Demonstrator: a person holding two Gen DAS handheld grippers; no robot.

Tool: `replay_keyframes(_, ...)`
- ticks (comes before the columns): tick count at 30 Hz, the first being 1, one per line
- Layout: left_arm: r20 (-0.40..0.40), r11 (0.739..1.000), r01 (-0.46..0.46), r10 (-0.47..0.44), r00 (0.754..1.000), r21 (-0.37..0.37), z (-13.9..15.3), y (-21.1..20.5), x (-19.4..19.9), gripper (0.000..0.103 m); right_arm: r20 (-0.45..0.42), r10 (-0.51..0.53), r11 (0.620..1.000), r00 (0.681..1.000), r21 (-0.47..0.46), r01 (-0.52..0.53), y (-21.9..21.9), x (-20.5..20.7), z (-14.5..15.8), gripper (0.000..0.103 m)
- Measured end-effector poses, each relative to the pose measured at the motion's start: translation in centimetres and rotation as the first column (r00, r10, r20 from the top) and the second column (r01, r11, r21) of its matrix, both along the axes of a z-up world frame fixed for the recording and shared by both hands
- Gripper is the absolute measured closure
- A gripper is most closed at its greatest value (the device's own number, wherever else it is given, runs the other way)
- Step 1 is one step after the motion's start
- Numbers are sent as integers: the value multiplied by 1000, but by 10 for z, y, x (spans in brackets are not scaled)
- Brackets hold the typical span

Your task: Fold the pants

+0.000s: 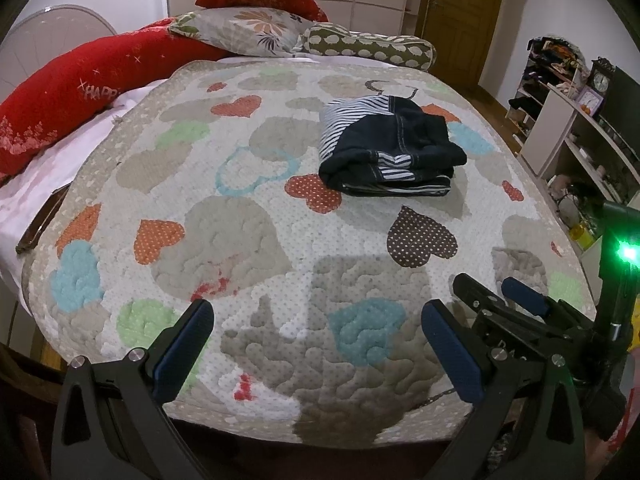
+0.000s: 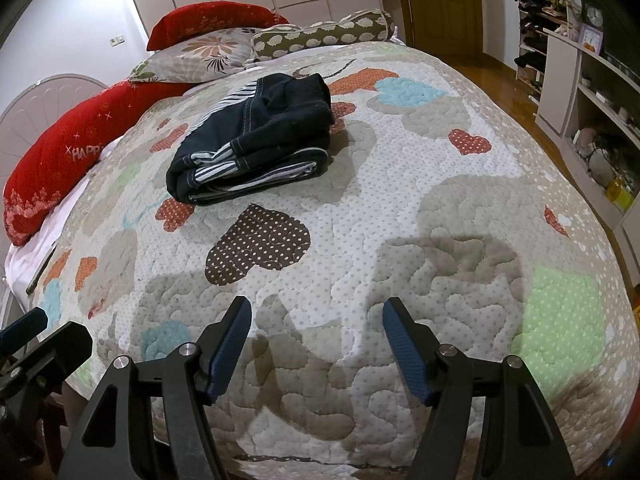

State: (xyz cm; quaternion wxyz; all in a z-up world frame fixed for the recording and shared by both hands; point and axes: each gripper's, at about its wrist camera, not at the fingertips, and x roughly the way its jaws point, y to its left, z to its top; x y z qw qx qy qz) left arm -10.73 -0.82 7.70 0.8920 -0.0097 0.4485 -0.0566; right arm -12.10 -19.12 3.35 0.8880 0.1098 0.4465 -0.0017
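Observation:
The dark navy pants with striped white lining lie folded into a compact bundle on the heart-patterned quilt. They also show in the right wrist view, toward the far left of the bed. My left gripper is open and empty, hovering over the near edge of the quilt, well short of the pants. My right gripper is open and empty too, over the near edge. The right gripper also shows at the right of the left wrist view.
Red, floral and patterned pillows lie along the bed's far end. A long red pillow lies at the left. Shelves with a clock and clutter stand on the right, past a wooden floor. A wooden door is behind.

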Motion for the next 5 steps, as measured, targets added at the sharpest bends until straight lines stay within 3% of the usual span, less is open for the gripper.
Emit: replay_keyframes(5, -22, 1000, 3, -3, 1000, -20, -3, 3, 4, 0, 4, 4, 1000, 1000, -3, -4, -2, 0, -2, 29)
